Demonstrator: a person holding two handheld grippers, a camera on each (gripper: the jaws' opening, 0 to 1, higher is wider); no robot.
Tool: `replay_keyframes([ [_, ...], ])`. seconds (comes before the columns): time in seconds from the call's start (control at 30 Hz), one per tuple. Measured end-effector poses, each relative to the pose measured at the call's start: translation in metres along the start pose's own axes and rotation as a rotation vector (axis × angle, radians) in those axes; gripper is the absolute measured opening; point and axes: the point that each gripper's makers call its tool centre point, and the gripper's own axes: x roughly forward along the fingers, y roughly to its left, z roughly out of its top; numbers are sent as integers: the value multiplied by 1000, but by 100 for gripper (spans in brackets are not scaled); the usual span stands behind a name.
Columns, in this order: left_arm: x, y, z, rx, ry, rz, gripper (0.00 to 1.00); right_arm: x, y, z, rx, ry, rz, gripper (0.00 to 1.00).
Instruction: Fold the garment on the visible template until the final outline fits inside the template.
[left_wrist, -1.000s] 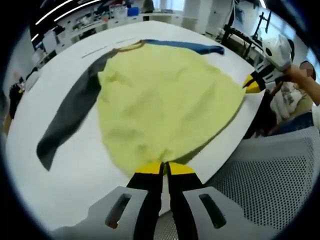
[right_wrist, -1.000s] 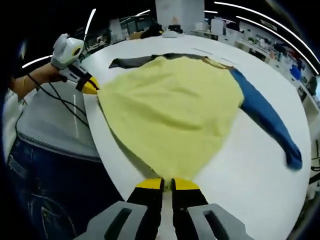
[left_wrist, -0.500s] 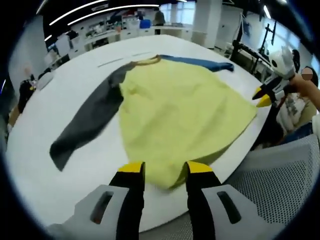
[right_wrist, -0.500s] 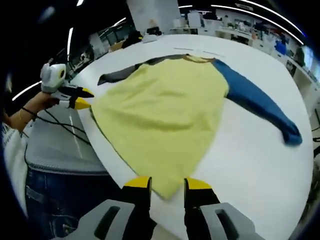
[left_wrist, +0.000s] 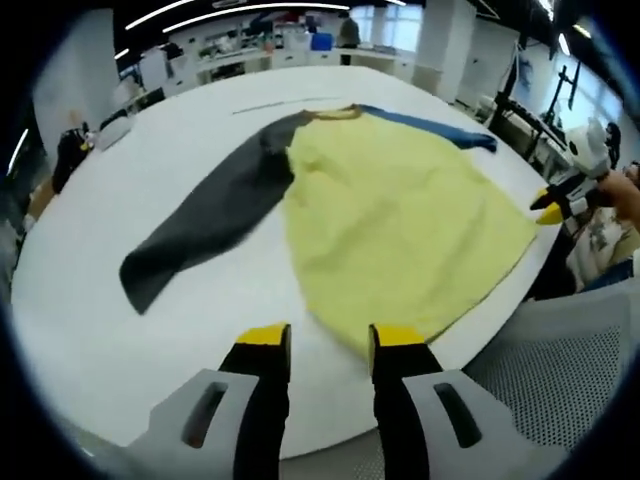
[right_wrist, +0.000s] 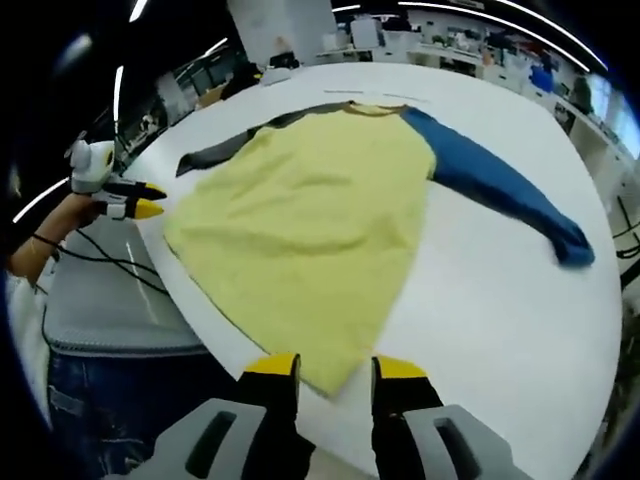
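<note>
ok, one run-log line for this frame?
garment: flat on table, unfolded, grey sleeve and blue sleeve spread | left gripper: open | right gripper: open, over hem

1. In the left gripper view we look forward along the left gripper (left_wrist: 325, 340), whose two jaws rise apart from 6 o'clock. We sit just off the near edge of the white table (left_wrist: 90, 290), looking down and across it.
2. In the right gripper view we look along the right gripper (right_wrist: 335, 368), jaws apart at 6 o'clock, from the same table edge but further along it.
3. Both views share the garment (left_wrist: 400, 220) spread on the table, its hem nearest us and its collar toward 12 o'clock.
4. Each camera catches the other gripper: at 3 o'clock in the left gripper view, at 9 o'clock in the right gripper view.
</note>
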Motion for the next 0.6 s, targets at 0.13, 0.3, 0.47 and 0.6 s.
replay_keyframes([
  [0.13,5,11,-3,25,-10,11,25,5,-2,-5,7,9,-40,20],
  [0.3,10,9,-12,56,7,-13,25,9,-1,-12,60,14,-48,17],
  [0.47,14,3,-16,140,27,-23,25,9,-4,-14,45,21,-79,15],
  [0.6,15,-1,-15,150,6,-35,25,10,-3,-13,54,19,-73,15],
])
